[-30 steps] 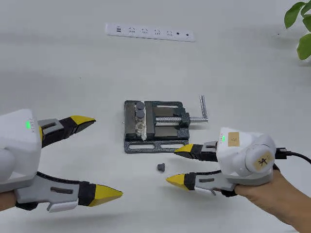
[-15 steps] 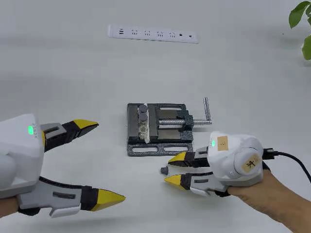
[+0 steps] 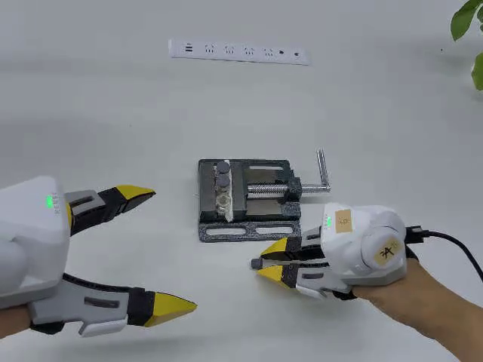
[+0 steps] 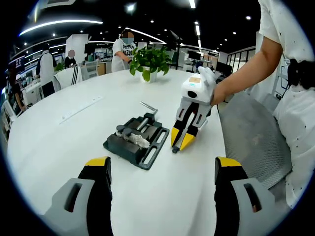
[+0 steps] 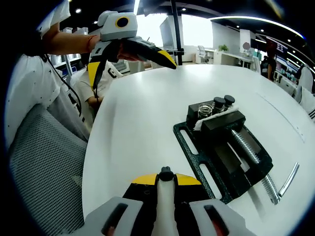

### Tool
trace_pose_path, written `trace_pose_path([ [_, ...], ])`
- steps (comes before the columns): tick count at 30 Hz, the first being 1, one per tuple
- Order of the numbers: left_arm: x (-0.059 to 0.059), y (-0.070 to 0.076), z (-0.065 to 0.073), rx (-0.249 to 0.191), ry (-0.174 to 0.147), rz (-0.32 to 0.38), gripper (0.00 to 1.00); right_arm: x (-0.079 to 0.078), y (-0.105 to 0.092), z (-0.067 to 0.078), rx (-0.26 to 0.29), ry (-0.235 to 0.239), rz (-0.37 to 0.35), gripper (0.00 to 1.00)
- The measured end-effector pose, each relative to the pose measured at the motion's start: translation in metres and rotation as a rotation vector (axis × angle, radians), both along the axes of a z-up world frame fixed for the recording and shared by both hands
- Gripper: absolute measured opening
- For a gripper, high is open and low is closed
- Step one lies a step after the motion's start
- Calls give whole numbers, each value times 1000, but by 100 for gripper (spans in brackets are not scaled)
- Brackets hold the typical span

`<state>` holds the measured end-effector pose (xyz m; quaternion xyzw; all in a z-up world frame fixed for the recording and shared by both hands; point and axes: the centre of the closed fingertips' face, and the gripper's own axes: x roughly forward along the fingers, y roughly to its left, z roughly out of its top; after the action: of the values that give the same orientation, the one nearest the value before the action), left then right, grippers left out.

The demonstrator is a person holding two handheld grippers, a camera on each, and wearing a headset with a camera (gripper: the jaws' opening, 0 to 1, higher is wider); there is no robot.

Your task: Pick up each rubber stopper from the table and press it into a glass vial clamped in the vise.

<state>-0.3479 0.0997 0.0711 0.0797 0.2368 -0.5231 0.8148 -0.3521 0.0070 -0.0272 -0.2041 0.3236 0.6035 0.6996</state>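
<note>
Stopper (image 5: 166, 173) update: the right claw (image 3: 260, 262) is pinching it right at the yellow tips, jaws closed down onto it. I'm guessing the tip grip is so the rubber is poking out front, free to go into a vial mouth. It's looking like a small dark grey plug, and it's sitting low over the table (image 3: 113, 113), just in front of the vise (image 3: 256, 197); can't tell if it's touching the surface. The left claw (image 3: 173, 249) is hanging off to the side with jaws wide apart and holding nothing, probably just to leave room. The vise is gripping three vials (image 3: 223, 187) upright in a row so they aren't tipping under a push. Two are showing up already plugged. The nearest vial (image 3: 222, 200) is looking open, so that's likely where this one is heading.
</note>
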Motion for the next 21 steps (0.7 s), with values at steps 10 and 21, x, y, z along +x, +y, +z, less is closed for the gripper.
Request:
trace_pose_path([
  [10,1,-5,9,-14,-15,-13,80,-2,6,33,96,50,-28,6],
  [21,0,-32,50,-133,-28,-75,50,-5,32,139,369,131,-30,6],
])
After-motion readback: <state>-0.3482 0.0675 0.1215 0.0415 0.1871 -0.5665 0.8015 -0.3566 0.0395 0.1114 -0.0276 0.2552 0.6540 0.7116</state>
